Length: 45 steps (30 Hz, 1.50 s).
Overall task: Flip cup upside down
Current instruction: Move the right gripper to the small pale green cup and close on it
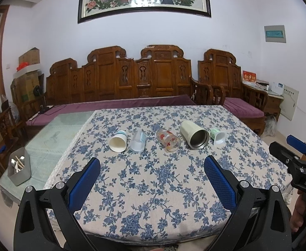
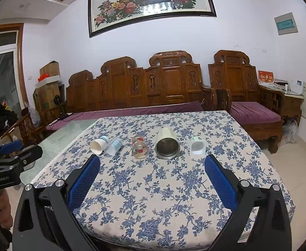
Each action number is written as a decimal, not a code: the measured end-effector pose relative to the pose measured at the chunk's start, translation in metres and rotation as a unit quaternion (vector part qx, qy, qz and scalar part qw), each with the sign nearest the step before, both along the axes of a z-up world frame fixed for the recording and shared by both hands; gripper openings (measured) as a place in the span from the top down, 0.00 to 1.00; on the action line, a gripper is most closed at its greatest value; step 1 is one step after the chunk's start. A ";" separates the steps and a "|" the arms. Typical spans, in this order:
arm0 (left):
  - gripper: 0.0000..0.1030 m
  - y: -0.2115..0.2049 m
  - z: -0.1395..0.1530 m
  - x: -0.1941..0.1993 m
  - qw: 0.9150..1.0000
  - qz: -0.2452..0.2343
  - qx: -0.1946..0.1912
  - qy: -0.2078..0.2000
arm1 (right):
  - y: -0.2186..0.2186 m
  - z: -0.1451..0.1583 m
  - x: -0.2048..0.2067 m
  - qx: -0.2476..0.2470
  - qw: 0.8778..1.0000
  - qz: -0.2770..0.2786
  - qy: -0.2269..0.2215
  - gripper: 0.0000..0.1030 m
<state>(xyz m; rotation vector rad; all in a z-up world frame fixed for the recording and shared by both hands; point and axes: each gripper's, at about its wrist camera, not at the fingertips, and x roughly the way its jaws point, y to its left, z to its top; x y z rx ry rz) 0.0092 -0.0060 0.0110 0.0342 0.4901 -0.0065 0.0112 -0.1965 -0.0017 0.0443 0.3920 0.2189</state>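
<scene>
The fingers of the left gripper are spread wide with nothing between them, and the right gripper is likewise released and bare, both hanging over the near part of the table with its blue-flowered cloth. Five cups lie on their sides in one row across the table, mouths toward the cameras, well apart from either gripper. Taking the steel-lined tumbler as the landmark: just to its right lies a small white plastic cup with a green band; just to its left a clear glass with red flowers; further left a clear plastic cup, touching or nearly touching the white paper cup at the far left end. The task does not say which cup is meant. The tumbler is likely the heaviest and stiff, its smooth wall apt to slip or roll, so a grasp across the middle of its body seems best. The glass looks fragile and slick and wants a gentle squeeze across its sides. The paper and plastic cups are probably light and will crush, so a soft hold near the stiffer rim or base suits them. Counted: one tumbler, one glass, two plastic cups, one paper cup, two grippers.
</scene>
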 end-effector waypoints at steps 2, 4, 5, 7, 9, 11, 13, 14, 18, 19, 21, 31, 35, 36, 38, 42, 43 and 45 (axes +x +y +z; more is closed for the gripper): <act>0.08 0.000 -0.005 0.009 1.000 -0.002 0.001 0.009 | -0.002 -0.004 0.008 0.002 1.000 0.000 0.007 0.02; 0.08 0.001 -0.012 0.017 1.000 -0.004 0.003 0.020 | -0.004 -0.009 0.017 0.001 1.000 0.000 0.015 0.02; 0.08 0.002 -0.016 0.022 1.000 -0.006 0.004 0.027 | -0.003 -0.012 0.023 0.000 1.000 0.002 0.021 0.02; 0.08 0.003 -0.022 0.032 0.999 -0.009 0.007 0.039 | -0.005 -0.020 0.036 0.000 0.999 0.005 0.033 0.02; 0.08 0.003 -0.030 0.045 0.998 -0.017 0.008 0.056 | -0.005 -0.025 0.046 -0.001 0.999 0.005 0.042 0.02; 0.08 0.002 -0.037 0.060 0.997 -0.025 0.011 0.070 | -0.006 -0.030 0.058 -0.001 0.999 0.007 0.050 0.02; 0.08 0.000 -0.044 0.073 0.996 -0.029 0.015 0.080 | -0.006 -0.035 0.072 -0.006 0.998 0.006 0.056 0.02; 0.08 -0.001 -0.049 0.082 0.995 -0.032 0.018 0.088 | -0.007 -0.038 0.079 -0.007 0.998 0.006 0.061 0.02; 0.08 -0.005 -0.066 0.110 0.992 -0.046 0.023 0.111 | -0.011 -0.049 0.110 -0.013 0.997 0.004 0.076 0.02; 0.08 -0.007 -0.072 0.119 0.991 -0.051 0.023 0.119 | -0.013 -0.053 0.122 -0.019 0.997 0.004 0.080 0.02; 0.08 -0.011 -0.081 0.130 0.990 -0.060 0.023 0.129 | -0.015 -0.058 0.135 -0.029 0.996 0.001 0.085 0.02; 0.08 -0.021 -0.132 0.192 0.978 -0.101 0.022 0.182 | -0.043 -0.081 0.237 -0.065 0.987 -0.005 0.146 0.18; 0.08 -0.023 -0.147 0.216 0.973 -0.112 0.009 0.201 | -0.050 -0.084 0.277 -0.086 0.982 -0.005 0.168 0.24; 0.08 -0.023 -0.150 0.221 0.972 -0.115 0.007 0.205 | -0.051 -0.084 0.285 -0.089 0.981 -0.004 0.173 0.27; 0.08 -0.025 -0.157 0.230 0.970 -0.121 0.007 0.213 | -0.055 -0.087 0.312 -0.091 0.977 -0.005 0.193 0.28; 0.08 -0.026 -0.170 0.238 0.967 -0.122 0.004 0.224 | -0.063 -0.096 0.354 -0.096 0.970 -0.011 0.221 0.38; 0.08 -0.025 -0.174 0.238 0.966 -0.122 0.001 0.228 | -0.065 -0.099 0.366 -0.101 0.968 -0.012 0.228 0.38; 0.08 -0.024 -0.179 0.238 0.964 -0.125 -0.004 0.235 | -0.067 -0.106 0.385 -0.105 0.963 -0.009 0.249 0.38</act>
